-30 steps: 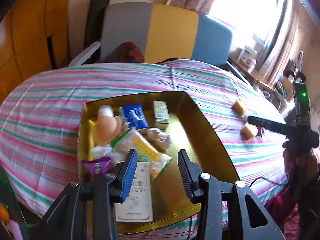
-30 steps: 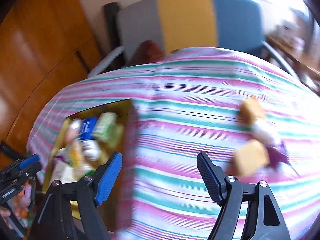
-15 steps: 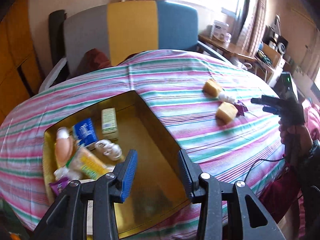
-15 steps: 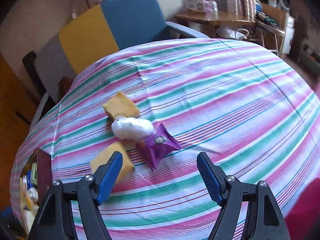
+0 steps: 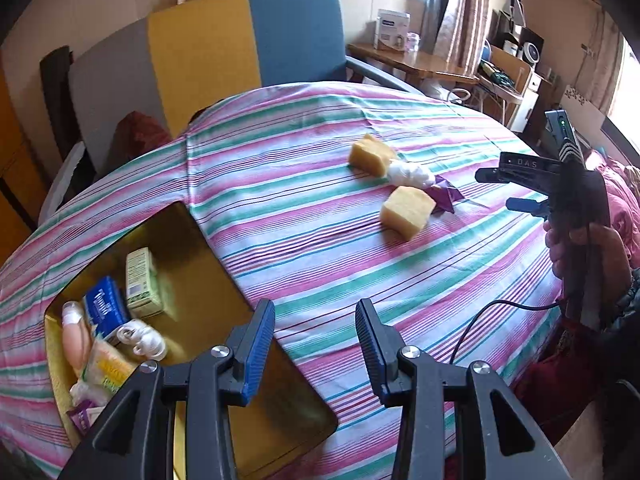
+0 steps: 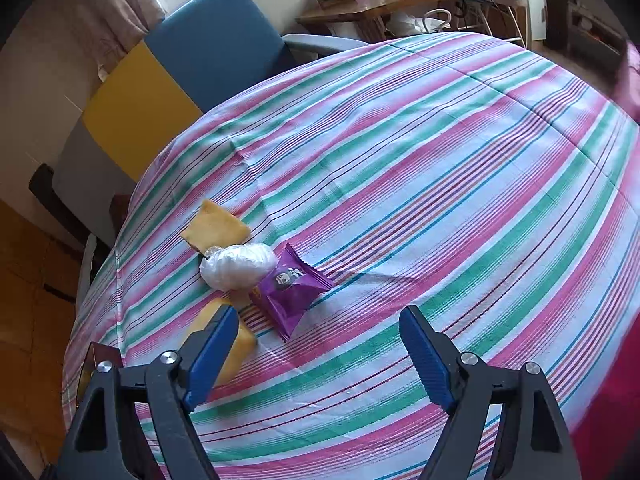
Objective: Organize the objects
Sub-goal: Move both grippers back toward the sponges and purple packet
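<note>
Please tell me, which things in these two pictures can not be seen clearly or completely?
- Nearer yellow sponge block, right wrist view: partly hidden behind the right gripper's finger.
- Gold tray, left wrist view: its near part hidden by the left gripper.
- Purple packet, left wrist view: mostly behind the sponge block; print too small.
- White wrapped bundle: contents unreadable.

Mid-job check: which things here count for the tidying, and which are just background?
For the job:
- gold tray
- two yellow sponge blocks
- white wrapped bundle
- purple packet
- right gripper, open

Background:
- striped tablecloth
- colour-block chair
- wooden side table
</note>
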Demonstrator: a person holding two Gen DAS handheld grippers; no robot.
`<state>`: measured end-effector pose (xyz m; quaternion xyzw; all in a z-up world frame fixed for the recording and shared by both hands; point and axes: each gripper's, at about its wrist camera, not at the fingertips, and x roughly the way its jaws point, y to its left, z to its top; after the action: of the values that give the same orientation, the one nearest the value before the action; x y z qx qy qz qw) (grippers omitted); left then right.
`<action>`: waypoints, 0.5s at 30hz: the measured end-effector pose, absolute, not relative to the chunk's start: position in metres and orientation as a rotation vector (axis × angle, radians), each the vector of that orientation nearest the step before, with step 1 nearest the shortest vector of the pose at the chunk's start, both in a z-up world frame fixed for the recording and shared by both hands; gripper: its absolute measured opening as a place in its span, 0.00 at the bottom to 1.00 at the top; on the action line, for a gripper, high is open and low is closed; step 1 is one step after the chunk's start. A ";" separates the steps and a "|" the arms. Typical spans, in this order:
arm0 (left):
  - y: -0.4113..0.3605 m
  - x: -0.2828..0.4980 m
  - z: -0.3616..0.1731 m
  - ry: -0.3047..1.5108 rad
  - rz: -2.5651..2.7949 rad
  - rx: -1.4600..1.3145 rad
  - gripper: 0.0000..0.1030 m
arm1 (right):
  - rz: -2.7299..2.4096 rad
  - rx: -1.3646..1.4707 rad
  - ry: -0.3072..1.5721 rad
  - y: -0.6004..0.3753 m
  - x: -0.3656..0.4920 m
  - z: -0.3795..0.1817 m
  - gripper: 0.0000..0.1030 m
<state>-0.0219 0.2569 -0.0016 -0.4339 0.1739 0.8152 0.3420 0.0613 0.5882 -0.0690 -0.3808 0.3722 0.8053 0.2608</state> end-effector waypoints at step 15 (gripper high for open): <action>0.354 -0.030 -0.032 0.596 1.954 -1.113 0.62 | 2.159 -0.987 1.115 0.598 0.071 -0.069 0.81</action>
<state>-0.0300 0.3537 -0.0323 -0.4393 0.2353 0.7710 0.3963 0.0714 0.5981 -0.0693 -0.3639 0.4110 0.7955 0.2566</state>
